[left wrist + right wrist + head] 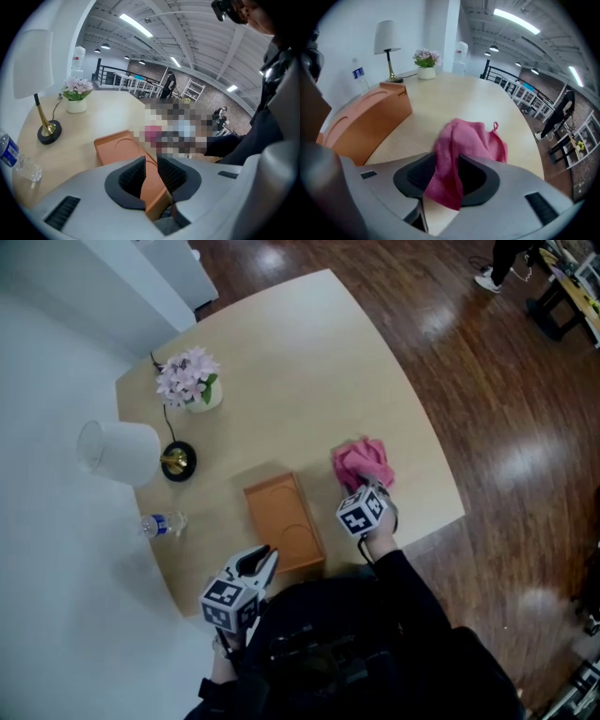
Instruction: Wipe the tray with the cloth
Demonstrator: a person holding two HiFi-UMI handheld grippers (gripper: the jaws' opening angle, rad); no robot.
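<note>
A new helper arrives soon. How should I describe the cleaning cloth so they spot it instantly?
On the pale wooden table, look just right of the orange rectangular tray. The crumpled pink fabric cloth lies there, a fold pinched in the right tongs; nothing else is soft and rumpled.

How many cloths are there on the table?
1. The pink cloth lies on the table, right of the tray, with one fold pinched in the right gripper. No other cloth shows in any view.
</note>
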